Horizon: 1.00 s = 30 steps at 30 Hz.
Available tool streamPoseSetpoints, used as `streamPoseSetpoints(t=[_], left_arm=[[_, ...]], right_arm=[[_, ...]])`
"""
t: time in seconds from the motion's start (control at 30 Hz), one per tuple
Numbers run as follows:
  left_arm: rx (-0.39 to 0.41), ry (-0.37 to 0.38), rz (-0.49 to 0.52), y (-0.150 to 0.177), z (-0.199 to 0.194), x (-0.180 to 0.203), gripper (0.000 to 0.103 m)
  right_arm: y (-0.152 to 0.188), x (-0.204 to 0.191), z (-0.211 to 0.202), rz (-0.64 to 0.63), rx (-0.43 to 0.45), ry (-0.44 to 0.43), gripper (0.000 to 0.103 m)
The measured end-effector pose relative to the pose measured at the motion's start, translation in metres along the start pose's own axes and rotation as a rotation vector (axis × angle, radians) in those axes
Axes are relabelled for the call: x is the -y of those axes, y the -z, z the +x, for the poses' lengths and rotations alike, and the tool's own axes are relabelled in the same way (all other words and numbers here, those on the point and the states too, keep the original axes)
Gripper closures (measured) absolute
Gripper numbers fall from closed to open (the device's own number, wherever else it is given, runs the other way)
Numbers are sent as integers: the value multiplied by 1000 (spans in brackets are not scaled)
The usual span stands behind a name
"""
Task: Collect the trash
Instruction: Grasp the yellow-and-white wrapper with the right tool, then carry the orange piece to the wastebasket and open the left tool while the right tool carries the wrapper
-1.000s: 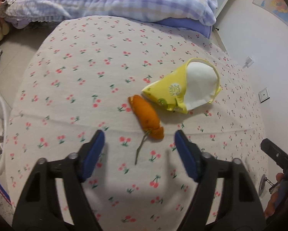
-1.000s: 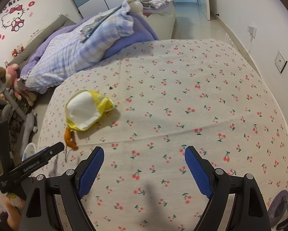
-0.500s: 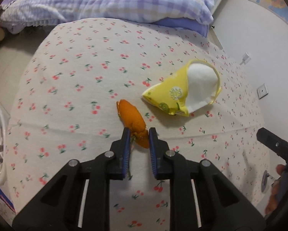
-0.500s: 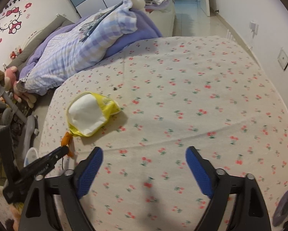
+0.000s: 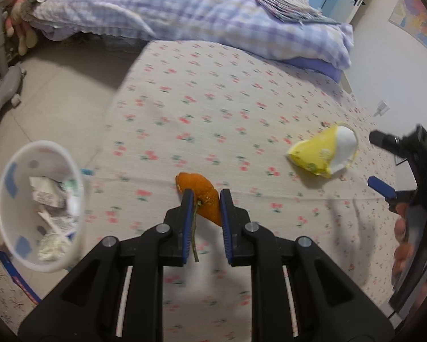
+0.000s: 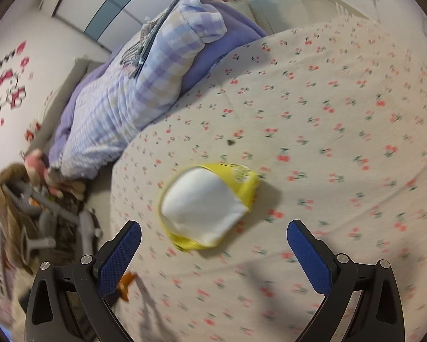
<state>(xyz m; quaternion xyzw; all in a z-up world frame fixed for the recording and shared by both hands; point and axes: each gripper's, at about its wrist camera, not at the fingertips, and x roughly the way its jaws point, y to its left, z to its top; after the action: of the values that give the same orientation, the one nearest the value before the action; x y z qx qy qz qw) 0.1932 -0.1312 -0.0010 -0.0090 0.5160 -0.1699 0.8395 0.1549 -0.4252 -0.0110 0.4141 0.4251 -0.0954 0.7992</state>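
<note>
An orange peel with a thin green stem hangs just above the cherry-print bed sheet, and my left gripper is shut on it. To its left stands a white bin holding crumpled paper and wrappers. A yellow wrapper with a white inside lies on the sheet to the right. My right gripper hovers over that wrapper, its jaws opening wide, the pads touching nothing. The right gripper also shows at the right edge of the left wrist view. The peel peeks out by the right gripper's left finger.
A purple plaid quilt is heaped at the head of the bed. Beige floor runs along the bed's left edge, with a grey wheeled frame and plush toys on it. A wall with sockets lies to the right.
My left gripper shut on the orange peel, lifted it and swung left, bringing the white bin into view. My right gripper moved over the yellow wrapper, rolled and opened wider.
</note>
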Motion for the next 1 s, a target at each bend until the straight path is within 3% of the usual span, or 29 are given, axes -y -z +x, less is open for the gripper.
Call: streamPoseSetpoints(t=[0.13, 0.2, 0.37, 0.53, 0.57, 0.6, 0.63, 0.67, 0.7, 1.0], left_arm=[[18, -15, -15, -1, -10, -21, 83], [19, -19, -20, 0, -14, -31, 100], [18, -31, -34, 2, -20, -49, 100], [-15, -5, -32, 4, -15, -63, 100], [-10, -12, -45, 5, -15, -67, 97], [-17, -11, -49, 5, -14, -68, 82], [-28, -1, -53, 5, -13, -68, 70], [-30, 13, -64, 6, -11, -69, 45], [-18, 17, -70, 6, -12, -69, 35], [-80, -3, 3, 4, 16, -48, 35]], right_arm=[[-1, -14, 19, 37, 9, -5, 0], [0, -22, 29, 29, 14, 21, 0], [0, -24, 47, 31, 20, 95, 0], [0, -11, 59, 83, 1, 112, 1], [0, -8, 59, 93, -1, 109, 2], [1, -5, 59, 101, -3, 97, 17], [1, -4, 60, 104, -17, 83, 18], [2, -4, 60, 99, -30, 82, 19], [3, -4, 58, 87, -35, 82, 19], [19, -25, 22, -110, -54, 122, 19]])
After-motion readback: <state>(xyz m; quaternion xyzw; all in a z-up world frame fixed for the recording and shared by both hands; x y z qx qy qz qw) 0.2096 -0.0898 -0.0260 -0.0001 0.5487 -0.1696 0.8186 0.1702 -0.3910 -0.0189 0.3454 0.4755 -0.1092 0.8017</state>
